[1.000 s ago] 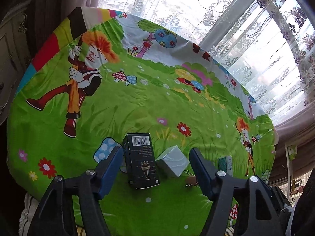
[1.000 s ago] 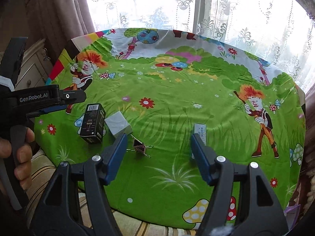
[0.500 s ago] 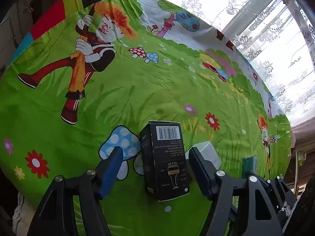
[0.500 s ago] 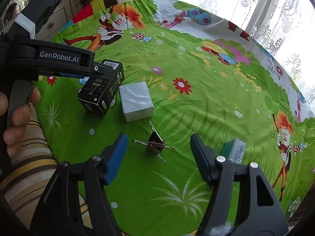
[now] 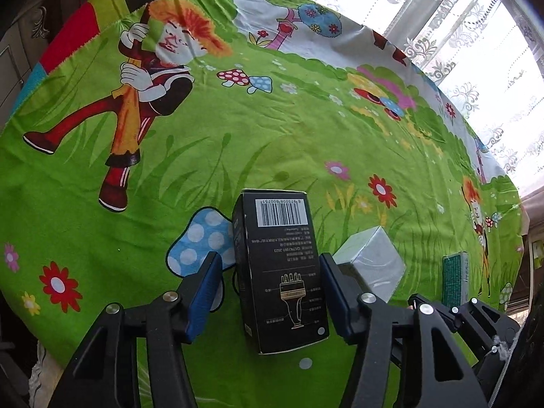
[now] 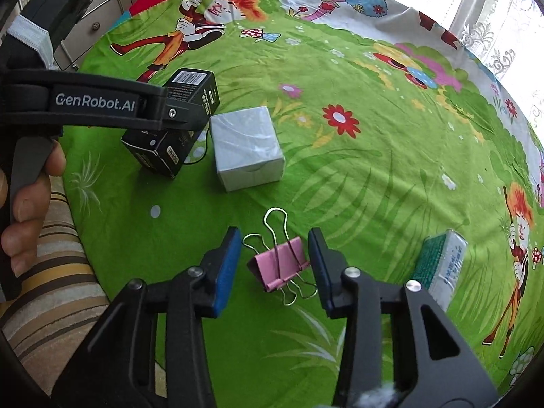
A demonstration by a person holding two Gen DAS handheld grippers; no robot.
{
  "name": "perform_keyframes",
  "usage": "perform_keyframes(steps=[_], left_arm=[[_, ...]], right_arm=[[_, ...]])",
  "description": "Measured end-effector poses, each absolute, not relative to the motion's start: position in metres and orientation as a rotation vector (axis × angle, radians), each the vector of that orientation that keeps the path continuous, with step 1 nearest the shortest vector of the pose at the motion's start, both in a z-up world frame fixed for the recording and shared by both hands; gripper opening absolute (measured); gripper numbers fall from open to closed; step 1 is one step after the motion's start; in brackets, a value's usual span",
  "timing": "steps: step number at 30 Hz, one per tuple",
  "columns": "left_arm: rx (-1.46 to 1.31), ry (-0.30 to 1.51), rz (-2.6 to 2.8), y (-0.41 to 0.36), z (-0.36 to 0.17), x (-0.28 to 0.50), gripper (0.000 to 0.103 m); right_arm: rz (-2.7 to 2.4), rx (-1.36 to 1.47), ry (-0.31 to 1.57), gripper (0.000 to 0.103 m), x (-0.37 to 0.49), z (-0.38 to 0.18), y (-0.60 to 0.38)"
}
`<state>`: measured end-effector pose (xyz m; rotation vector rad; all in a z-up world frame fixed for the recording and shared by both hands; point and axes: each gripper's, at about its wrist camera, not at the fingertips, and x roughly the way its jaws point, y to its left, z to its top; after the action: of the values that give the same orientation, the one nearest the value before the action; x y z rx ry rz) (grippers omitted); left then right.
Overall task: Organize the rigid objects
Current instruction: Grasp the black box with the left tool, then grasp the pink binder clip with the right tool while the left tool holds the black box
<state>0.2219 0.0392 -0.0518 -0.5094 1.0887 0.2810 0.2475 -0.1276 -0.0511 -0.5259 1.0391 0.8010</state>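
Left wrist view: the left gripper points steeply down over a round table draped in a bright green cartoon tablecloth. A black box with a barcode on its top face lies between the two blue-padded fingers. The tongs are closing; the right pad sits at the box's edge, while a sliver of cloth shows between the left pad and the box, so the grip is not yet made. Just to the right of the black box rests a silver-grey box, and farther right, near the table's edge, a small green packet. Lace curtains hang at the window behind the table.

Right wrist view: the right gripper hovers low over a pink binder clip whose wire handles are splayed out on the cloth. Its tongs, too, are closing, with the clip between the blue pads; gaps show on both sides, so the pads stand clear of it. The green packet lies to the right of this gripper. Beyond the clip sits the silver-grey box, and just to its left the black box, partly hidden by the left gripper, which a person's hand holds by its handle. A striped cushion shows below the table's rim.
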Motion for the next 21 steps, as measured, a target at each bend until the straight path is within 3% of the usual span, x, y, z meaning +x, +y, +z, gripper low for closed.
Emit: perform_keyframes(steps=[5,9,21], left_arm=[[-0.479,1.094,0.294,0.039,-0.055,0.22,0.047],[-0.48,1.088,0.282,0.041,-0.055,0.218,0.041],[-0.529,1.063,0.262,0.045,-0.055,0.215,0.04]], right_arm=[[0.809,-0.466,1.039,0.045,0.243,-0.043,-0.139],[0.804,-0.453,1.042,0.055,0.238,-0.044,-0.14],[0.763,-0.52,0.98,0.056,0.237,-0.046,-0.14]])
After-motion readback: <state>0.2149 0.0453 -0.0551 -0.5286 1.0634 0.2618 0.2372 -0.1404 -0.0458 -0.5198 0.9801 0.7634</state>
